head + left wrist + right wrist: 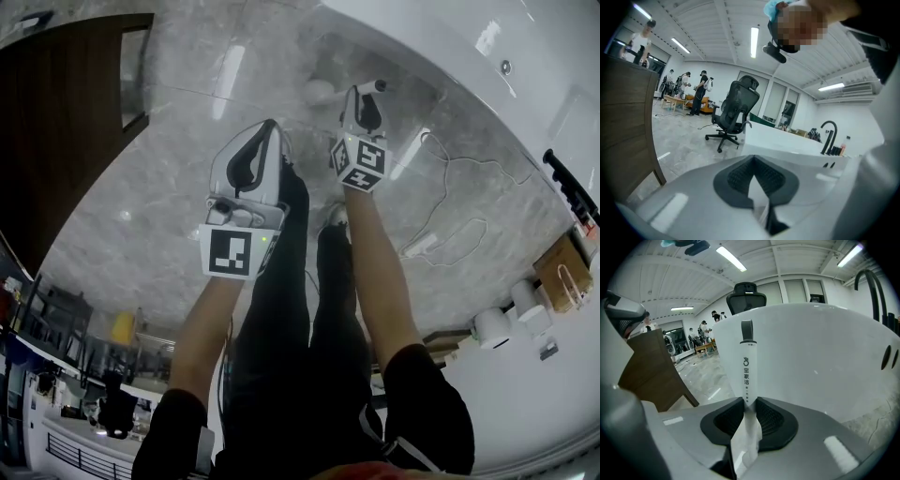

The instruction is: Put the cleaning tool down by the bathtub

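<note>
The cleaning tool's slim white handle (748, 362), with a grey cap and dark print, stands upright between the pads of my right gripper (749, 401), which is shut on it. In the head view, the right gripper (367, 96) hangs over the marble floor close to the white bathtub (450, 56), and the tool's grey tip (380, 86) pokes out beyond it. The tub's curved wall (825, 352) fills the right gripper view just behind the handle. My left gripper (274, 129) is lower and to the left, with its fingertips (753, 161) meeting on nothing.
A white cable (450, 216) and power strip (420, 246) lie on the floor to the right. A black faucet (572, 187), a cardboard box (562, 272) and white rolls (492, 328) sit far right. A dark wooden panel (66, 122) stands left. An office chair (733, 115) and people are further off.
</note>
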The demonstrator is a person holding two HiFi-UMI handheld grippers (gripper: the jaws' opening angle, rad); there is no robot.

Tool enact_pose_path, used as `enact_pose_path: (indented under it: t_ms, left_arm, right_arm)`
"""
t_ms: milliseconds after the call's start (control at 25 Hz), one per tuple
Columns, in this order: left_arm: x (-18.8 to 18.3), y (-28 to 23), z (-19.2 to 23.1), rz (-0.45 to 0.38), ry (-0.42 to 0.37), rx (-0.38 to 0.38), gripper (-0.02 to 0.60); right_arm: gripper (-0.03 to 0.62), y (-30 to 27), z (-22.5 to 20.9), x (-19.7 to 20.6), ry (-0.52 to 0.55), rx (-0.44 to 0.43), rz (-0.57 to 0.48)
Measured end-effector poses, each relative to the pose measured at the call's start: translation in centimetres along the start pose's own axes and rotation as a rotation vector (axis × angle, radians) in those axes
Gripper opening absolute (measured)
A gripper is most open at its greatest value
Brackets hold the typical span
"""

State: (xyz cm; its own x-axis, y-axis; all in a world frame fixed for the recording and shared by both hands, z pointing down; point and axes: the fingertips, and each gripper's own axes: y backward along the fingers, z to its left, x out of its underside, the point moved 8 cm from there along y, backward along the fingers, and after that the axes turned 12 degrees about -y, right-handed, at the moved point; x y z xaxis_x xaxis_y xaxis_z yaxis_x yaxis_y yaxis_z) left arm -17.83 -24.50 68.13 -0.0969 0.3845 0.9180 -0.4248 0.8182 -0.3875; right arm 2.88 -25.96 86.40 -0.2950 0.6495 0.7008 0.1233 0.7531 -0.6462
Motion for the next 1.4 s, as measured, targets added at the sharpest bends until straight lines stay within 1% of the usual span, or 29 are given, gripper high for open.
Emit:
enact_pose_path:
  t_ms: [280,440,520,720,1080,1400]
  left_arm:
    - [0.9,-0.8,1.0,-0.026,0.007,-0.012,0.009]
    - [1.0,-0.9,1.3,-0.008,0.007,0.004,0.009]
    - [1.0,-0.8,1.5,0.005,0.007,0.014,0.009]
    - [1.1,-0.9,2.0,0.004,0.011,0.016,0.009]
    - [1.4,-0.9,2.2,-0.006,0.022,0.018,0.009]
    - [2.0,-0.7,2.1,0.014,0.024,0.027,0.009]
  right_arm:
    - [0.080,-2.1,-0.5,2.2,-0.004,0.021,0.031]
    - [0.080,-2.8,-0.5,3.0,-0.007,0.032,0.052]
    - [0.080,-3.3,-0.4,3.0,-0.009,0.035,0.054]
    - [0.080,-4.6,-0.1,2.5,-0.014,0.043,0.062]
    - [0.080,-6.2,-1.2,1.9,-0.059,0.074,0.073]
    - [0.080,-7.6,-1.6,1.3,-0.072,0.084,0.086]
